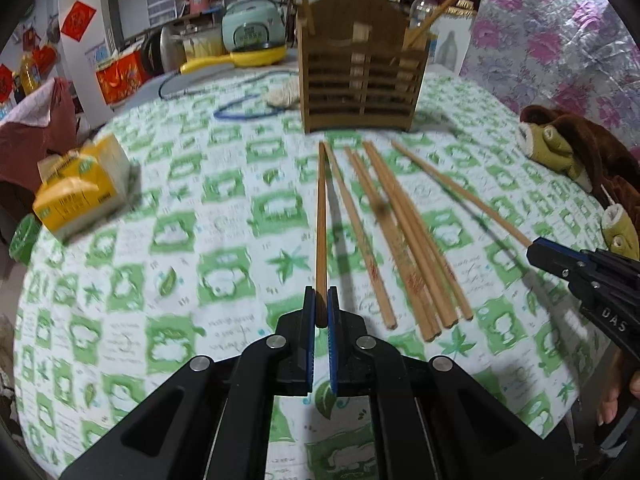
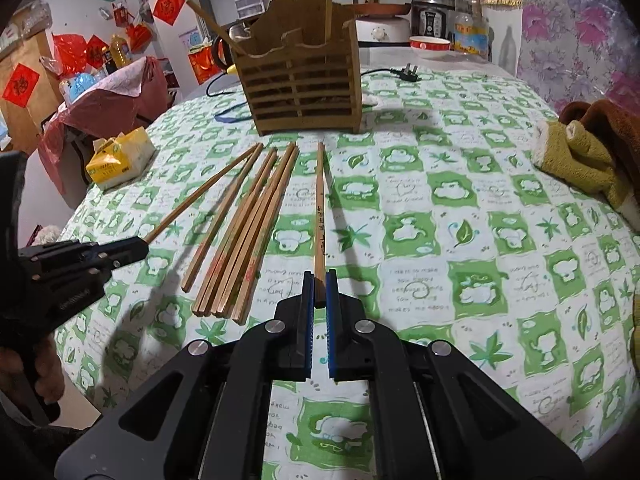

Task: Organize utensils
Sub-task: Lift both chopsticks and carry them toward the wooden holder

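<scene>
**Two grippers, one chopstick each, both held only at the end**

The left gripper [image 1: 321,308] and the right gripper [image 2: 319,292] each pinch one chopstick [image 1: 321,216] [image 2: 319,216] by its near end; its far tip points toward the wooden holder [image 2: 300,80]. The others lie loose on the tablecloth [image 2: 460,200]. Held so near the end, either stick could pivot or slip and miss the holder's slots.

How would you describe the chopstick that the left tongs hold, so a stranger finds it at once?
Start at the wooden slatted holder on the green-patterned tablecloth. Before it lie loose chopsticks. The wanted chopstick is the leftmost one from the holder's side; unlike the others, its near end sits clamped in the left tongs.
</scene>
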`<state>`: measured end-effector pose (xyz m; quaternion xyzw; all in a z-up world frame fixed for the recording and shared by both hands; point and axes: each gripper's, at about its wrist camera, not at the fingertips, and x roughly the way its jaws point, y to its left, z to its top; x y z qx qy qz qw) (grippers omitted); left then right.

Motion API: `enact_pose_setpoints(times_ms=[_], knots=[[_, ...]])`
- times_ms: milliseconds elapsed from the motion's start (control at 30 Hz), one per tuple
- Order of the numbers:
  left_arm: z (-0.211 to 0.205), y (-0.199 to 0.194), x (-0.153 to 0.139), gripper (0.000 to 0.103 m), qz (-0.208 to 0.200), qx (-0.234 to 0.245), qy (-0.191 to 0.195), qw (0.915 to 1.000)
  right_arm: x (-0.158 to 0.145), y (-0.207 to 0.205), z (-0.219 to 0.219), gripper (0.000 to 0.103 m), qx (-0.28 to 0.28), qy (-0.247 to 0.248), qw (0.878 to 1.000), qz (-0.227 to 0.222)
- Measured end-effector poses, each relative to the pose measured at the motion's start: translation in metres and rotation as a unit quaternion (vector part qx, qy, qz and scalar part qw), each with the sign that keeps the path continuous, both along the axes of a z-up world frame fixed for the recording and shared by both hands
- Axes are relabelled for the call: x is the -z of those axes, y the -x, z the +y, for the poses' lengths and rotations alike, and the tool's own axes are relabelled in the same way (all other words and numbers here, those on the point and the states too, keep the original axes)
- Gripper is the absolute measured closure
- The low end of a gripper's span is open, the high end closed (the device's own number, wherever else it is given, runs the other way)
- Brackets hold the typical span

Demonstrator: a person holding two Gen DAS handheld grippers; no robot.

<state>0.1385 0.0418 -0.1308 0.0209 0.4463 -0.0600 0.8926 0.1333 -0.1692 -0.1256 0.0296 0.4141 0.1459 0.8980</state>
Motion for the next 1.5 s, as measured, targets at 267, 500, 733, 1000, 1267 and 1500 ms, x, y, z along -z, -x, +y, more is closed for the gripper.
enact_pose_setpoints(times_ms=[267,500,733,1000,1267,1500], knots=[[0.005,0.003,-0.035,0.097,-0.043,0.003,-0.017,0.9989,-0.024,0.002,-0.009,0.097,0.004,-0.008,1.0,-0.025],[0.005,0.006,-0.067,0.097,-0.066,0.023,-0.029,0.9971,-0.061,0.004,-0.012,0.097,-0.003,-0.02,0.998,-0.059],[0.004,0.009,-0.084,0.097,-0.065,0.045,-0.031,0.9964,-0.089,0.003,-0.014,0.097,-0.006,-0.027,0.996,-0.087],[0.008,0.014,-0.102,0.097,-0.065,0.064,-0.032,0.9953,-0.109,0.001,-0.016,0.097,-0.008,-0.031,0.994,-0.107],[0.006,0.014,-0.131,0.097,-0.084,0.08,-0.042,0.9924,-0.145,0.006,-0.023,0.097,-0.013,-0.042,0.989,-0.143],[0.001,-0.003,-0.141,0.097,-0.084,0.086,-0.052,0.9914,-0.179,-0.001,-0.025,0.097,-0.012,-0.042,0.983,-0.178]])
